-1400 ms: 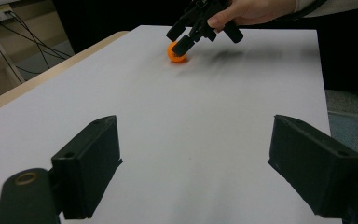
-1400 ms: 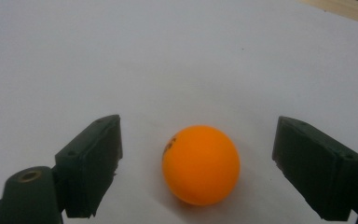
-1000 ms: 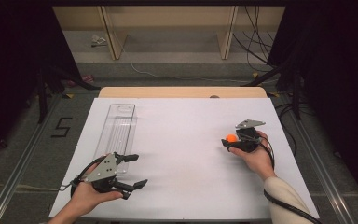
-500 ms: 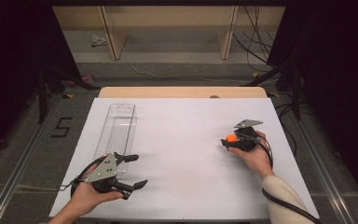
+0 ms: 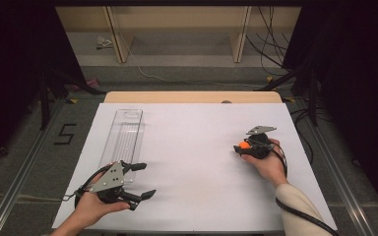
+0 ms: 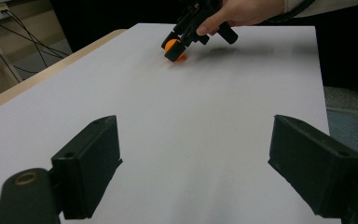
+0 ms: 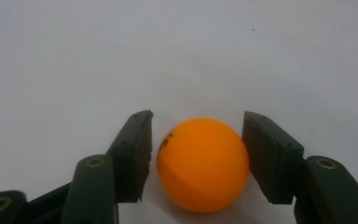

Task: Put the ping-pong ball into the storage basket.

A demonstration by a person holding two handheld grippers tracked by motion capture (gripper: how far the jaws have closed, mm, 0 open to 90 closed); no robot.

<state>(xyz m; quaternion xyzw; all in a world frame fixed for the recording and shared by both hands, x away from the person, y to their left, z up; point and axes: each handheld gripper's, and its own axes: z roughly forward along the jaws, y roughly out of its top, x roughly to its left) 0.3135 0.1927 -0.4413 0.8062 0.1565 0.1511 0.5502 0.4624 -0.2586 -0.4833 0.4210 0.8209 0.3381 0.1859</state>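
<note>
Now I'm closing the right tongs (image 7: 198, 154) on the ball (image 7: 201, 163); it's sitting square between the jaws on the white tabletop (image 5: 197, 147), and they've just been narrowing, pads at its sides, any gap too fine to call. I'm holding the left tongs (image 5: 142, 179) wide and empty, well apart. Dark print is showing on the ball, too turned away to read.

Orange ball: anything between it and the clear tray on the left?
Nothing visible. The orange ball sits between the right gripper jaws, which have just been closing; bare white table lies between it and the clear tray.
</note>
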